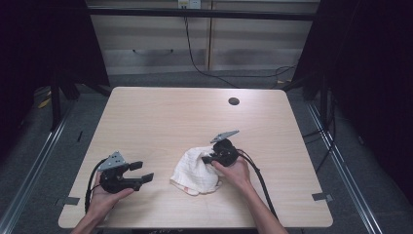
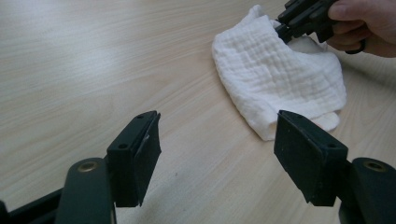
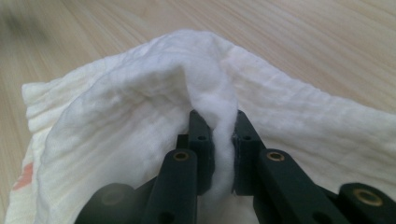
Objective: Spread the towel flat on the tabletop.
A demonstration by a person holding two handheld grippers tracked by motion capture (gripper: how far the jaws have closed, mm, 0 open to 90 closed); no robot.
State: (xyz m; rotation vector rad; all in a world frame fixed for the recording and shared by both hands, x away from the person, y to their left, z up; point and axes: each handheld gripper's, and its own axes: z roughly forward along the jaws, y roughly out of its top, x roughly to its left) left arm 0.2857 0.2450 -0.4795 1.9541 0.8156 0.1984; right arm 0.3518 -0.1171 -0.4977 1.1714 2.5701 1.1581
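Left tool (image 1: 142, 171), at the lower left of the high view, stands with its flat black pads wide apart over bare pale wood-grain table (image 1: 160, 117). Right of centre lies the white cloth (image 1: 195, 170), soft, waffle-textured and rumpled, its long axis running lower left to upper right. Right tool (image 1: 208, 159) pinches a raised fold of it between narrow jaws.

I read this as a recording lab: my bare wooden table (image 1: 160, 117) stands between black curtains (image 1: 375, 73), metal floor rails (image 1: 29, 161), loose cables (image 1: 195, 58) and plain cabinets (image 1: 151, 39) behind
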